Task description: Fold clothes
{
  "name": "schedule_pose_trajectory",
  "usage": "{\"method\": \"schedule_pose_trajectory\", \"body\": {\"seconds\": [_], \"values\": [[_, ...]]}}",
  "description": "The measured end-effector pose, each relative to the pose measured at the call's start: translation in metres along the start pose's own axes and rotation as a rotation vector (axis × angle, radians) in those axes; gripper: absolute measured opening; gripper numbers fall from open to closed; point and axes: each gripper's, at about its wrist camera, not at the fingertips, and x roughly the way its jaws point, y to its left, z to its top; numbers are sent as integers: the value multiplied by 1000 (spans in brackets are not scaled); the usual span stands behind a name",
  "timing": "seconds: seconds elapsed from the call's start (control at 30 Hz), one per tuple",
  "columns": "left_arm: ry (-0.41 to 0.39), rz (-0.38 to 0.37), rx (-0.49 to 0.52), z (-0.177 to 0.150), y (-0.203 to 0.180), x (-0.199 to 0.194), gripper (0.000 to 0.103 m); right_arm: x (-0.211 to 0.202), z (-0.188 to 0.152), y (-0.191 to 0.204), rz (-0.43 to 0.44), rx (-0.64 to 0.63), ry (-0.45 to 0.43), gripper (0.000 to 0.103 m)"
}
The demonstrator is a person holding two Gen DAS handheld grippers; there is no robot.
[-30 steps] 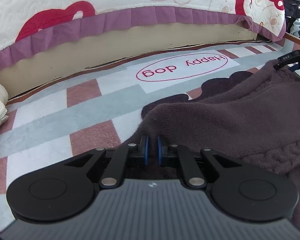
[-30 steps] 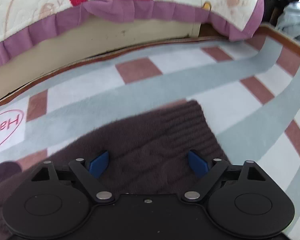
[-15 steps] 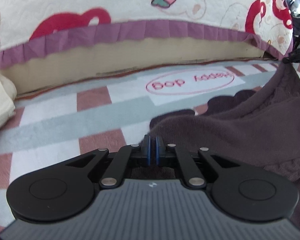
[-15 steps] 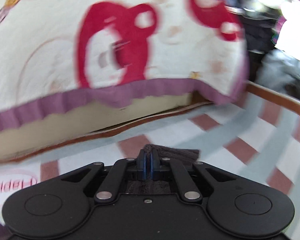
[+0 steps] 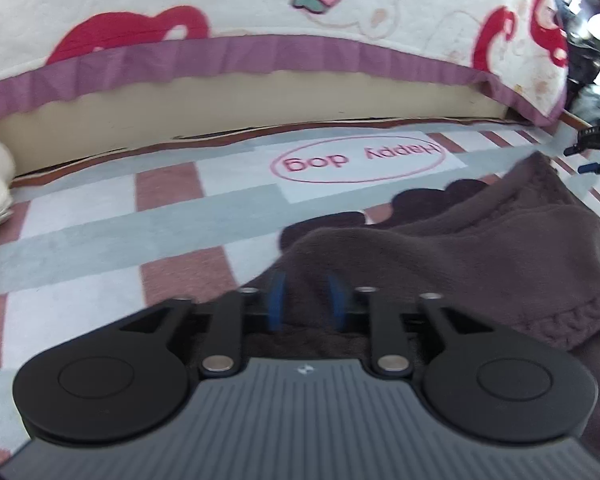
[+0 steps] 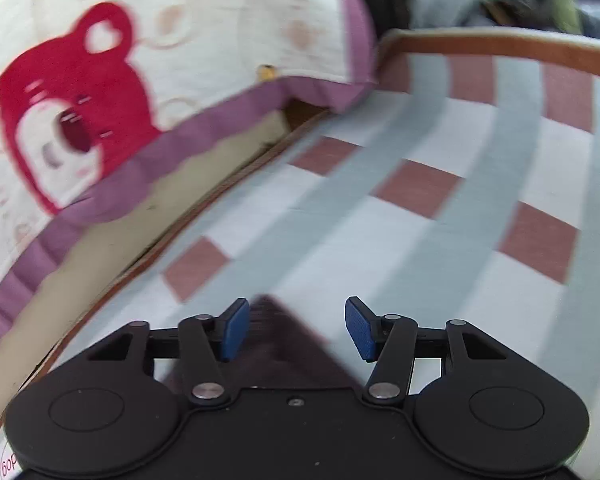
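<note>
1. Both grips just let go! Half a second back each pair of jaws was pinched shut on the brown sweater [image 5: 480,248]; now the left gripper [image 5: 306,300] is opening, pads apart with knit between them but not pressed.
2. The right gripper [image 6: 296,330] is opening too, and wider; a dark corner of sweater lies between its pads [image 6: 360,334], touching neither. It has swung away, and the view that was blocked by the quilt [image 6: 80,92] now looks across bare mat [image 6: 440,240].
3. Meaning, I'd say: a fold has been laid down and released. Next comes a fresh grab for another fold.
4. The sweater lies heaped on the mat, on the near side of the "Happy dog" oval [image 5: 358,158], spreading toward the mat's right edge.
5. Hard to read: both views are blurred; the sweater's near part is hidden under the gripper bodies, so how neat the fold is, I can't tell. The right gripper shows only as a sliver beyond the sweater's far corner.
</note>
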Motion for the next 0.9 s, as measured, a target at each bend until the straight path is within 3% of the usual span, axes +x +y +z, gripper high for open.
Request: {"method": "schedule_pose_trajectory", "body": {"seconds": [0.13, 0.23, 0.3, 0.37, 0.43, 0.5, 0.53, 0.57, 0.67, 0.77, 0.83, 0.87, 0.9], "values": [[46, -45, 49, -2, -9, 17, 57, -1, -12, -9, 18, -122, 75, 59], [49, -30, 61, -4, -15, 24, 56, 5, -25, -2, 101, -191, 108, 58], [51, 13, 138, -4, -24, 23, 9, 7, -33, 8, 150, -237, 115, 59], [42, 84, 204, -2, -32, 20, 5, 10, -38, 19, 191, -268, 124, 59], [13, 150, 213, 2, -36, 16, 5, 20, -45, 33, 142, -356, 129, 60], [-17, 215, 221, 5, -40, 11, 4, 25, -59, 49, 93, -489, 79, 59], [-18, 241, 219, 8, -39, 11, 4, 25, -63, 56, 100, -538, 60, 28], [-20, 263, 209, 9, -38, 12, 4, 22, -66, 61, 130, -570, 52, 6], [-16, 280, 149, 8, -33, 12, 4, -1, -65, 69, 103, -592, -111, 5], [-24, 313, 180, 6, -40, 8, 4, -8, -39, 45, -2, -449, -205, 4], [-22, 310, 173, 5, -42, 4, 4, 13, -32, 29, -39, -420, -71, 6], [-15, 295, 152, 4, -42, 3, 5, 24, -30, 23, -54, -420, 11, 11], [1, 280, 147, 1, -42, 4, 5, 28, -33, 22, -84, -458, 36, 19]]}}
